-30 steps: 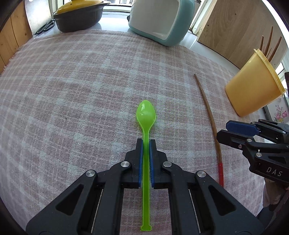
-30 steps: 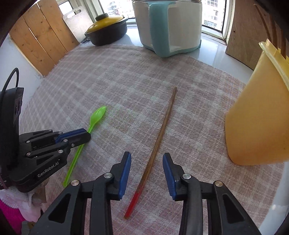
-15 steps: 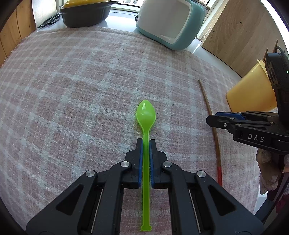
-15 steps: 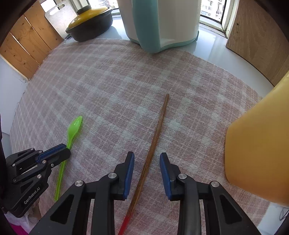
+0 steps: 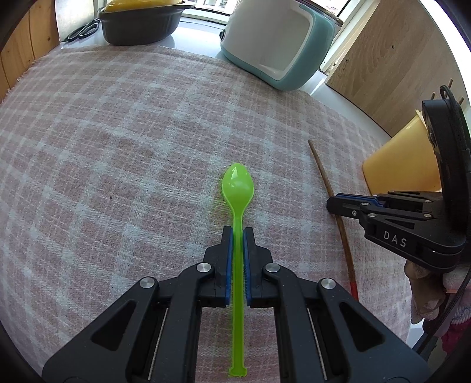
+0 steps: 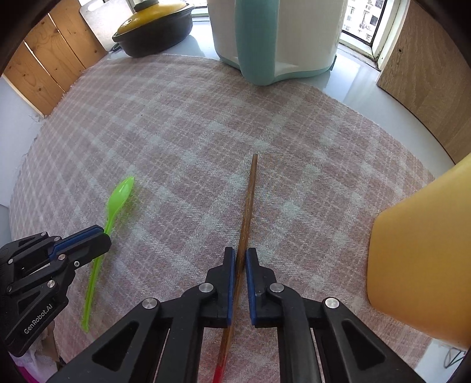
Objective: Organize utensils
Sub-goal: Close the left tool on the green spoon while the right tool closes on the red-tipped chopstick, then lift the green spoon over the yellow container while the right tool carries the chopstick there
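Chopstick of brown wood with a red end, flat on the pink checked cloth, now sits pinched in the right gripper, whose jaws just closed, while the left gripper clamps the lime-green plastic spoon: both look ready to lift toward the yellow plastic cup.

plaid cloth, lidded pot, perhaps scissors
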{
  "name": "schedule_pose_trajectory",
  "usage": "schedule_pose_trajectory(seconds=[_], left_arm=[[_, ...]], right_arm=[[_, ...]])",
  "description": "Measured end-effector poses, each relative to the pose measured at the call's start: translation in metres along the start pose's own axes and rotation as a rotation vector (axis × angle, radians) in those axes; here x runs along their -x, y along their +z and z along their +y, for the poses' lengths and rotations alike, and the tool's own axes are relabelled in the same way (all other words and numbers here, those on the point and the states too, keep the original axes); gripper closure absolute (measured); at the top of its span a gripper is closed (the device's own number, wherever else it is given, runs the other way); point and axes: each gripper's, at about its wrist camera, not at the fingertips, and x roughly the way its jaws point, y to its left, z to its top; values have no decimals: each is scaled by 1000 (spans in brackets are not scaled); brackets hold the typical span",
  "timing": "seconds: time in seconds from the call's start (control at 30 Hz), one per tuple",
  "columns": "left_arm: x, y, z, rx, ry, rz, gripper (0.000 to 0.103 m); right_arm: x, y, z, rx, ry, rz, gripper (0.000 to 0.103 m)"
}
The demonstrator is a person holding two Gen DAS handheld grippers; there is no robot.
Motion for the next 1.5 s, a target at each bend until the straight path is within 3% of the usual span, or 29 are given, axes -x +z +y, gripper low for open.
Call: schedule_pose_trajectory(seconds=[0.77, 1.17, 1.5], left_arm=[[45, -1, -34, 12, -48, -105, 98], [76, 1, -78, -12, -78, -180, 98], [98, 11, -132, -49, -119, -253, 98]], right_arm=[[83, -44, 3, 101, 79, -152, 99], [135, -69, -33, 82, 128, -253, 100], [183, -78, -86, 69, 129, -336, 100]])
